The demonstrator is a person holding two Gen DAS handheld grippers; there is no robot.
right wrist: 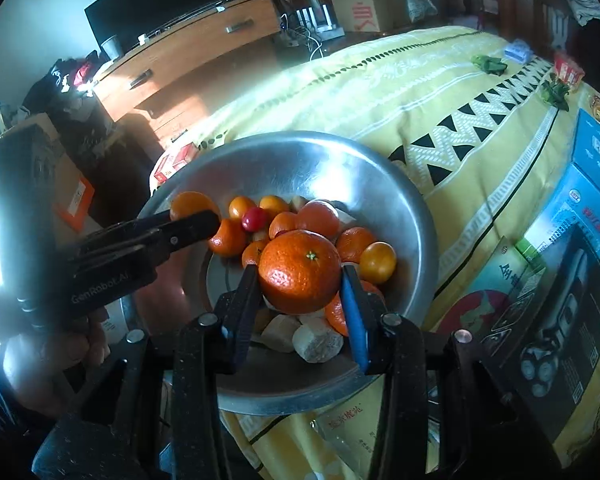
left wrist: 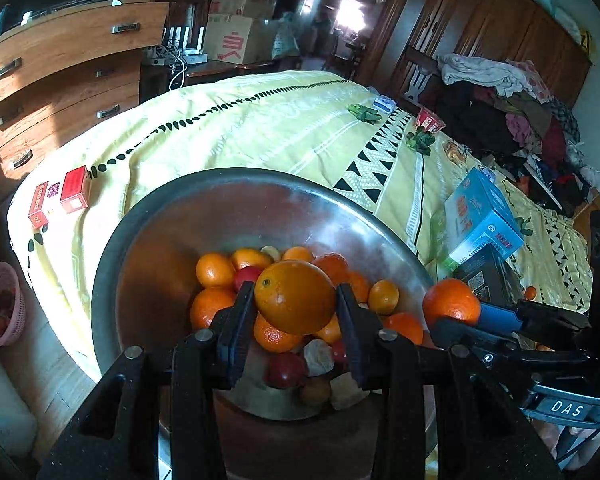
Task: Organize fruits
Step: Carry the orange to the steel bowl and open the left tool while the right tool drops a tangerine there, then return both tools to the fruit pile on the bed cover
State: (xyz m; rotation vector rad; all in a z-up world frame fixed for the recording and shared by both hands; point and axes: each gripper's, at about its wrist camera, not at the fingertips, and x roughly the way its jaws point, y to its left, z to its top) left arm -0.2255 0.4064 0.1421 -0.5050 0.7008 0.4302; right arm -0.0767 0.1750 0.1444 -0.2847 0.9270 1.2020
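Note:
A steel bowl [left wrist: 172, 240] on the bed holds several oranges, tangerines, small red fruits and pale chunks. My left gripper [left wrist: 296, 300] is shut on a smooth orange [left wrist: 296, 296] and holds it above the pile. My right gripper [right wrist: 300, 276] is shut on a darker tangerine [right wrist: 300, 276] above the bowl [right wrist: 380, 184]. The right gripper also shows in the left wrist view [left wrist: 480, 320] with its tangerine [left wrist: 451, 302] at the bowl's right rim. The left gripper shows in the right wrist view [right wrist: 196, 220] at the bowl's left side, holding its orange [right wrist: 192, 204].
The bowl sits on a yellow patterned bedspread [left wrist: 260, 128]. Blue and black boxes [left wrist: 484, 216] lie to the right of it, red packets [left wrist: 60, 196] to the left. A pink basket [left wrist: 0, 304] stands on the floor at left. A wooden dresser [left wrist: 60, 72] stands behind.

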